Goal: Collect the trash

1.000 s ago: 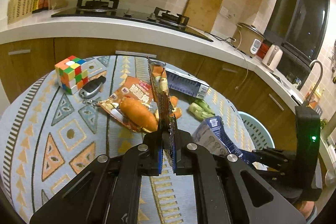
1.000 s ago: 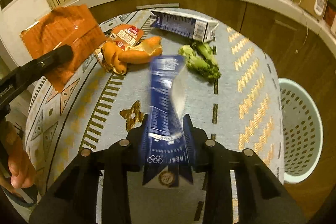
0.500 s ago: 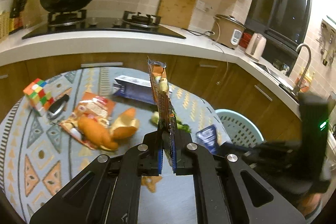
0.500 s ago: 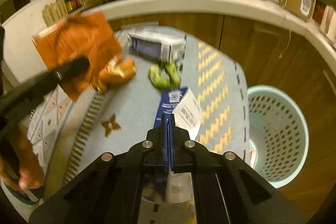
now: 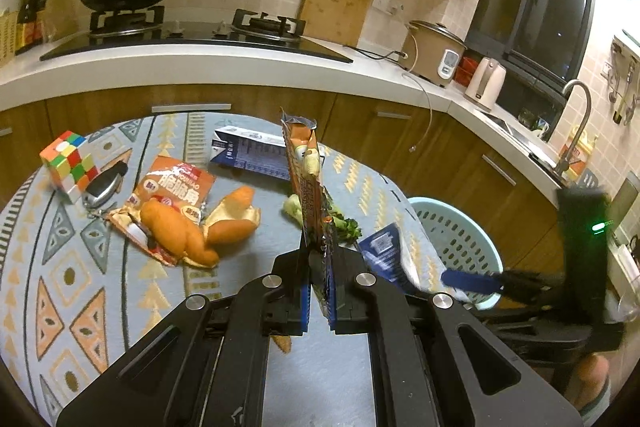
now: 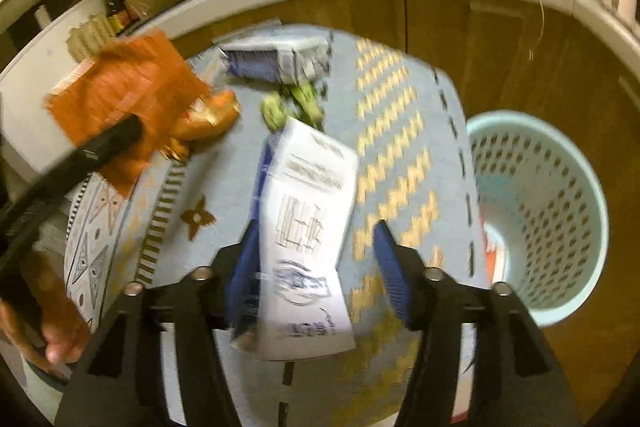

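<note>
My left gripper (image 5: 318, 259) is shut on an orange snack wrapper (image 5: 306, 163), which stands upright over the patterned tablecloth (image 5: 80, 267). The right wrist view shows that same orange wrapper (image 6: 124, 91) at the left. My right gripper (image 6: 314, 231) hangs over the table's right edge, and its jaws are opening. A blue and white wrapper (image 6: 308, 211) sits loose between them, leaning on the left finger and clear of the right one. The pale green trash basket (image 6: 560, 155) stands on the floor just right of the table, also visible as the basket (image 5: 460, 211) from the left.
On the table lie orange peel (image 5: 176, 235) on a snack bag (image 5: 180, 183), a blue carton (image 5: 248, 151), greens (image 5: 340, 223), a colour cube (image 5: 68, 159) and a car key (image 5: 102, 185). Wooden cabinets and a white counter curve behind. A hand (image 6: 60, 339) holds the left gripper.
My right gripper's jaws, pinched on the blue wrapper half a second ago, now stand apart with the wrapper loose. Both grippers have swung right, toward the basket.
</note>
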Available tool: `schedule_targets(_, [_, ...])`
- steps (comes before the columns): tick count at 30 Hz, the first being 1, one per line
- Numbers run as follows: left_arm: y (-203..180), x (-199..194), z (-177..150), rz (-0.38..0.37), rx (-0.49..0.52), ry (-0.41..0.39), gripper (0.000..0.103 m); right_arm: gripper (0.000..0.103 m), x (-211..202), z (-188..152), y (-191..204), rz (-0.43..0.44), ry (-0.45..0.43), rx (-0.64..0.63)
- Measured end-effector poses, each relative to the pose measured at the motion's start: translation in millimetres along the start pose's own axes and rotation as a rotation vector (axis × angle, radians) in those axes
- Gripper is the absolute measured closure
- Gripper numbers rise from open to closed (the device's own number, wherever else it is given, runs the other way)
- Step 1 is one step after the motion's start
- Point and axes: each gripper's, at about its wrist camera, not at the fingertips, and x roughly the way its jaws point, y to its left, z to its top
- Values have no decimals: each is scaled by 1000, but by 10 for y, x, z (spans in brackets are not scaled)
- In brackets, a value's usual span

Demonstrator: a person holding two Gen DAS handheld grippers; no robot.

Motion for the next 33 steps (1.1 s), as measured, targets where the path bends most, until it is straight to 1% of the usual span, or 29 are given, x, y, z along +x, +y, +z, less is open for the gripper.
schedule_targets(2, [21,-23,-11,6,2,-1,99,37,108,-51,11,41,32,18])
schedule_targets(4, [46,-42,-18,10,-1,1,99,37,181,-93,87,38,52,7])
schedule_targets(11, [126,-51,-46,11,-20,5,99,33,260,-161,387,-16,78,-59])
schedule_targets(14, [112,-32,-46,8,-15,10,99,33,309,-165,450,-72,82,-83])
schedule_targets(16, [90,-20,-43,7,-7,13,99,39,323,-158,466,-90,80,-86])
schedule_targets(17, [79,-12,-36,6,-3,14,99,48,323,-147,446,-88,81,-85])
schedule_targets(20, [45,19,0,6,9,16,99,48,311,-127,410,-88,80,-89])
schedule_targets(23, [-4,46,40,5,20,13,99,49,212,-105,379,-100,42,-104])
schedule_targets(27, [-154,128,132,-3,51,14,99,49,-33,13,236,-129,-37,-79])
schedule_targets(29, [-254,190,180,-12,73,16,99,49,-209,100,83,-156,-88,-54])
schedule_targets(33, [-558,392,269,-46,124,32,99,49,-472,211,-265,-197,-155,9])
